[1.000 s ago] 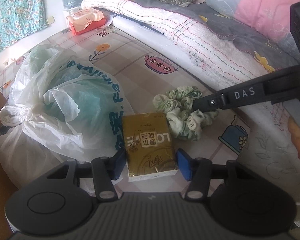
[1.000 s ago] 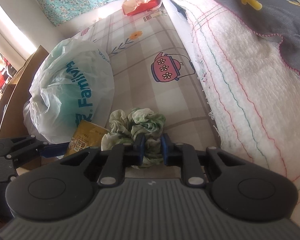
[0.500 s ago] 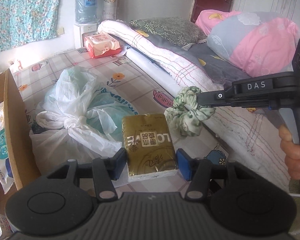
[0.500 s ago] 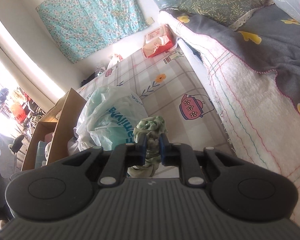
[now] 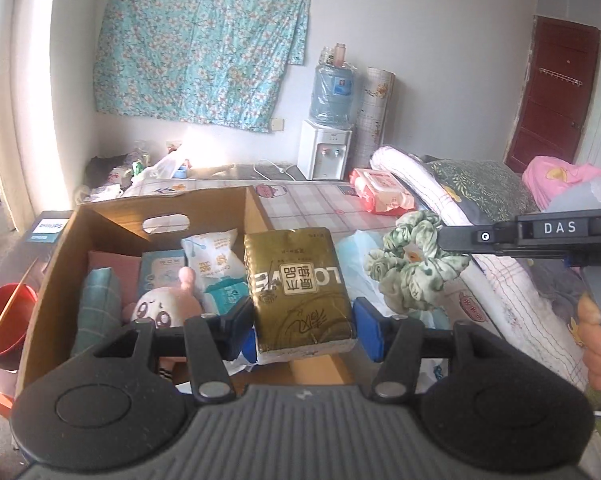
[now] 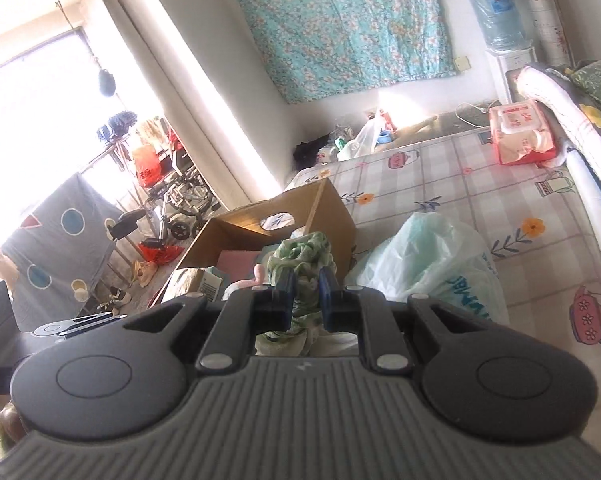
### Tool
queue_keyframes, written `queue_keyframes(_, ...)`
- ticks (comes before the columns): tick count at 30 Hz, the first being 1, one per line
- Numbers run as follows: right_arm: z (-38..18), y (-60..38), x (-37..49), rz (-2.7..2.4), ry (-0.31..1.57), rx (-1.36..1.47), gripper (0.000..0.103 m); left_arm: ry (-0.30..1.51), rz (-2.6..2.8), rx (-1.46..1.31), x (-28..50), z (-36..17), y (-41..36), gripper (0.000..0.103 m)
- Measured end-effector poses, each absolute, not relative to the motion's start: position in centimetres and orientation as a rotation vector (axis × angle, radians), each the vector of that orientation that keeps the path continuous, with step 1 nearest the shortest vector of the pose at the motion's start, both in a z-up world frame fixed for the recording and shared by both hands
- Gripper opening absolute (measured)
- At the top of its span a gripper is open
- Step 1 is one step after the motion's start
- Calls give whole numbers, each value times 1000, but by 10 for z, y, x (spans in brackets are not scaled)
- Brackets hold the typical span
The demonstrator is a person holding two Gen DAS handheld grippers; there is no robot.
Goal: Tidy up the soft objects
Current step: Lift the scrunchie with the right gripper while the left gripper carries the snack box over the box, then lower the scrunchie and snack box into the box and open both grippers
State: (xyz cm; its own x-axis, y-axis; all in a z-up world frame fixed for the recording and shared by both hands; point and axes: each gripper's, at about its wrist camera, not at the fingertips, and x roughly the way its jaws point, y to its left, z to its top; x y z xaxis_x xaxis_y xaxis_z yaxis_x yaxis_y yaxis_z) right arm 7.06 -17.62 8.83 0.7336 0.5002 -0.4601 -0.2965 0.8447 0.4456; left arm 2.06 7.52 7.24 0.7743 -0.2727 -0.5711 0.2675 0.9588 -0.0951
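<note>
Room ahead of me: pale wall with a turquoise floral cloth pinned across it. White water dispenser below it, blue bottle on top. Dark red door far right. Bright window at left, strong daylight. Bed under a checked sheet; wheelchair by the window.

Gold tissue pack sits flat, clamped between the left fingers, printed face up. Green floral scrunchie bunches up, pinched between the right fingers, spilling past both tips.
</note>
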Motion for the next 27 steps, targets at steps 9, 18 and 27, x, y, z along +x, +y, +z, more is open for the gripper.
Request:
queue_keyframes(9, 75, -23, 147, 683, 806, 47, 12, 588, -75, -101, 12, 79, 165, 56)
queue_keyframes(18, 50, 53, 178, 710, 862, -279, 13, 622, -49, -142, 19, 66, 193, 56)
queue_keyframes(27, 20, 61, 185, 668, 1030, -342, 27, 659, -85, -148, 26, 56, 190, 56)
